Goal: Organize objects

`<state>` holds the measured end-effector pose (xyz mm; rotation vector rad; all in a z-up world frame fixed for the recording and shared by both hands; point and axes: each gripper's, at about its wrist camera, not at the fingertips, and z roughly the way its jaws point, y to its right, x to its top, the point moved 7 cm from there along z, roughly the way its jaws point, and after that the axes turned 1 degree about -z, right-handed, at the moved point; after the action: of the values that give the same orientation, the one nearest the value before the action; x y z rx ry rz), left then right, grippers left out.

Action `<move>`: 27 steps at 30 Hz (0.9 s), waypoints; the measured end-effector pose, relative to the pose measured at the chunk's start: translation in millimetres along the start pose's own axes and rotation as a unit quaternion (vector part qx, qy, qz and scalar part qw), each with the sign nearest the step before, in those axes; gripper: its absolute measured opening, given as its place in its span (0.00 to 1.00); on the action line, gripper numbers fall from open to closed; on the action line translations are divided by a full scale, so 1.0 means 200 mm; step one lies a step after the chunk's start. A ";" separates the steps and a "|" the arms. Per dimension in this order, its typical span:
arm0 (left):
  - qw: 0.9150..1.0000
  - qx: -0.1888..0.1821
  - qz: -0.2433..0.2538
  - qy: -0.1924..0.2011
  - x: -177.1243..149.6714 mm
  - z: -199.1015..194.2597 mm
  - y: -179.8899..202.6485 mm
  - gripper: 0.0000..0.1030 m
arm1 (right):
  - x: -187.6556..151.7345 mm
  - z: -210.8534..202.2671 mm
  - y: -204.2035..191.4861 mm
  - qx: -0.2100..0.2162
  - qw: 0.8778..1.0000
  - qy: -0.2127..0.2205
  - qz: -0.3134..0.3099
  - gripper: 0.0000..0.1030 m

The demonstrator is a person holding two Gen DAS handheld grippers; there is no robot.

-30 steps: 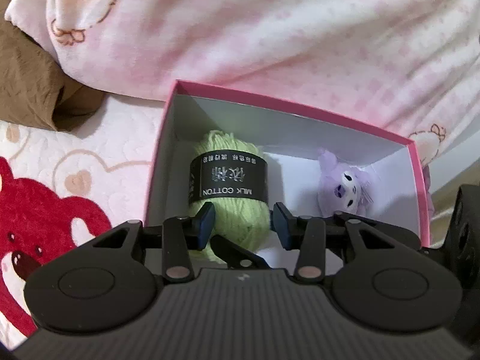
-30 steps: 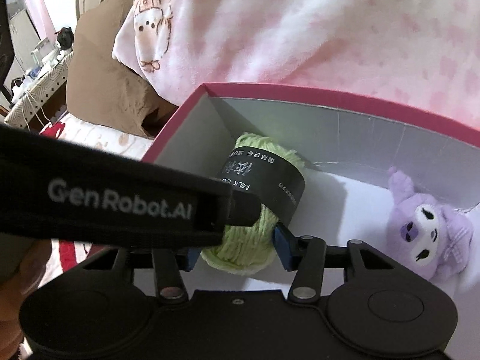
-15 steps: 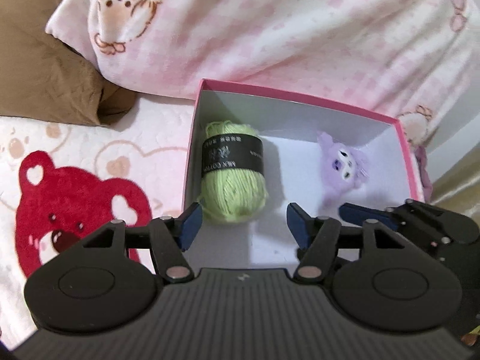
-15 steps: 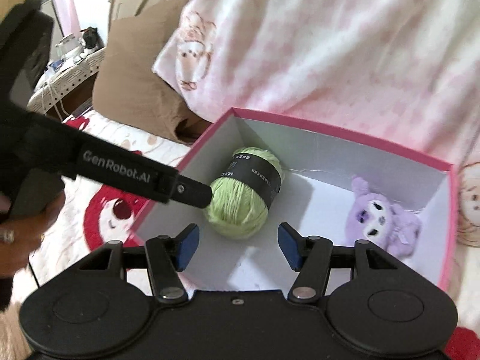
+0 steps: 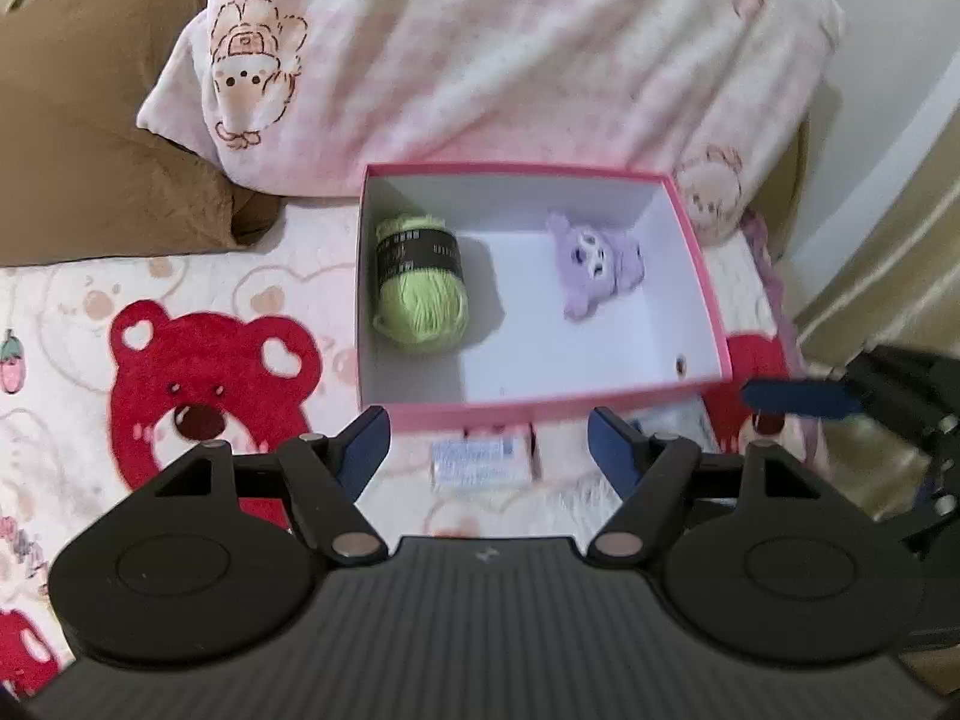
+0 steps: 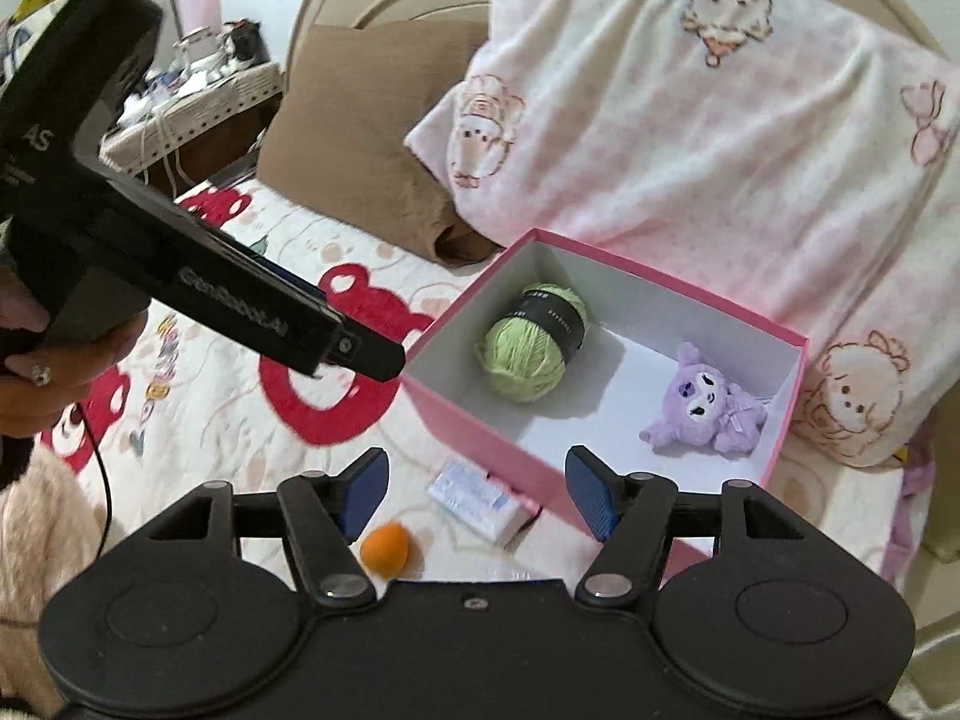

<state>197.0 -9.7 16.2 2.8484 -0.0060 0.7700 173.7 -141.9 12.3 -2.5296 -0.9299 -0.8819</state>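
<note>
A pink box [image 5: 540,411] [image 6: 462,414] with a white inside lies on the bed. In it are a green yarn ball with a black band [image 5: 420,288] [image 6: 531,342] at the left and a purple plush toy [image 5: 597,264] [image 6: 705,408] at the right. My left gripper [image 5: 487,450] is open and empty, held back in front of the box. My right gripper [image 6: 477,492] is open and empty, also short of the box. A small white and pink packet [image 5: 483,461] [image 6: 474,498] lies just before the box. An orange ball [image 6: 385,547] lies near my right gripper's left finger.
A pink checked pillow [image 5: 510,60] [image 6: 720,138] and a brown cushion [image 5: 90,138] [image 6: 366,120] lie behind the box. The bed cover [image 5: 198,372] has red bear prints. The left gripper's body [image 6: 180,264] crosses the right wrist view. A beige fluffy thing [image 6: 42,516] is at the left.
Both grippers have let go of the yarn ball, opened wider and pulled back out of the box. The yarn now lies free inside. The packet and orange ball have come into view.
</note>
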 end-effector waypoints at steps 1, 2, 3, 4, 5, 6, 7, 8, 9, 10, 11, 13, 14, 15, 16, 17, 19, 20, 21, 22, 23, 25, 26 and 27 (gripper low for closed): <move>1.000 -0.001 0.006 -0.004 -0.03 -0.02 0.02 0.70 | -0.02 -0.03 -0.02 -0.001 1.000 -0.002 -0.007 0.68; 1.000 -0.004 0.011 -0.007 -0.06 -0.04 0.04 0.70 | -0.04 -0.06 -0.04 -0.002 1.000 -0.003 -0.013 0.68; 1.000 -0.007 0.013 -0.011 -0.09 -0.05 0.06 0.71 | -0.06 -0.09 -0.06 -0.004 1.000 -0.003 -0.020 0.69; 1.000 -0.009 0.016 -0.014 -0.12 -0.06 0.07 0.71 | -0.08 -0.12 -0.08 -0.003 1.000 -0.004 -0.025 0.70; 1.000 -0.012 0.018 -0.017 -0.16 -0.07 0.09 0.71 | -0.10 -0.14 -0.10 -0.003 1.000 -0.004 -0.029 0.70; 1.000 -0.014 0.019 -0.019 -0.18 -0.07 0.10 0.72 | -0.13 -0.17 -0.11 -0.003 0.999 -0.004 -0.033 0.71; 0.999 -0.017 0.021 -0.020 -0.22 -0.08 0.11 0.72 | -0.16 -0.18 -0.13 -0.002 0.999 -0.005 -0.035 0.72; 0.999 -0.019 0.023 -0.021 -0.24 -0.08 0.13 0.72 | -0.19 -0.19 -0.14 0.001 0.999 -0.006 -0.036 0.72; 0.999 -0.022 0.023 -0.024 -0.28 -0.08 0.14 0.72 | -0.22 -0.20 -0.15 0.003 0.999 -0.007 -0.035 0.72; 0.999 -0.026 0.020 -0.025 -0.31 -0.07 0.15 0.72 | -0.25 -0.20 -0.15 0.004 0.999 -0.008 -0.033 0.72; 0.999 -0.032 0.017 -0.025 -0.34 -0.07 0.16 0.72 | -0.29 -0.20 -0.16 0.007 0.999 -0.012 -0.030 0.72; 0.999 -0.039 0.022 -0.026 -0.37 -0.05 0.18 0.72 | -0.34 -0.18 -0.18 0.016 0.999 -0.014 -0.024 0.73; 0.999 -0.041 0.024 -0.024 -0.39 -0.03 0.19 0.72 | -0.37 -0.17 -0.18 0.020 1.000 -0.014 -0.016 0.73; 0.999 -0.042 0.026 -0.021 -0.40 -0.02 0.21 0.72 | -0.41 -0.14 -0.18 0.027 0.999 -0.017 -0.006 0.73; 0.998 -0.043 0.028 -0.020 -0.41 0.00 0.21 0.72 | -0.45 -0.11 -0.18 0.032 0.999 -0.020 0.006 0.73; 0.998 -0.046 0.030 -0.018 -0.42 0.02 0.22 0.72 | -0.48 -0.09 -0.18 0.035 0.999 -0.018 0.016 0.73; 0.998 -0.051 0.035 -0.017 -0.43 0.07 0.23 0.72 | -0.56 -0.02 -0.18 0.047 0.998 -0.016 0.044 0.73; 0.998 -0.053 0.037 -0.017 -0.43 0.10 0.23 0.72 | -0.59 0.00 -0.17 0.054 0.997 -0.017 0.059 0.73; 0.997 -0.055 0.040 -0.019 -0.44 0.14 0.24 0.72 | -0.63 0.04 -0.16 0.062 0.995 -0.018 0.079 0.73; 0.997 -0.060 0.041 -0.020 -0.45 0.17 0.24 0.71 | -0.66 0.08 -0.16 0.068 0.993 -0.019 0.095 0.73; 0.997 -0.065 0.042 -0.022 -0.45 0.21 0.25 0.71 | -0.69 0.11 -0.15 0.072 0.991 -0.020 0.110 0.73; 0.996 -0.074 0.038 -0.030 -0.46 0.29 0.24 0.70 | -0.76 0.18 -0.11 0.074 0.986 -0.019 0.148 0.73; 0.996 -0.080 0.033 -0.036 -0.47 0.34 0.24 0.70 | -0.78 0.21 -0.10 0.075 0.983 -0.020 0.164 0.73; 0.995 -0.087 0.029 -0.038 -0.47 0.39 0.24 0.69 | -0.81 0.25 -0.08 0.075 0.980 -0.020 0.182 0.73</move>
<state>151.5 -75.1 -87.9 2.7191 -0.1591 0.6382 88.2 -184.5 -128.1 -2.4800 -0.4949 -0.6244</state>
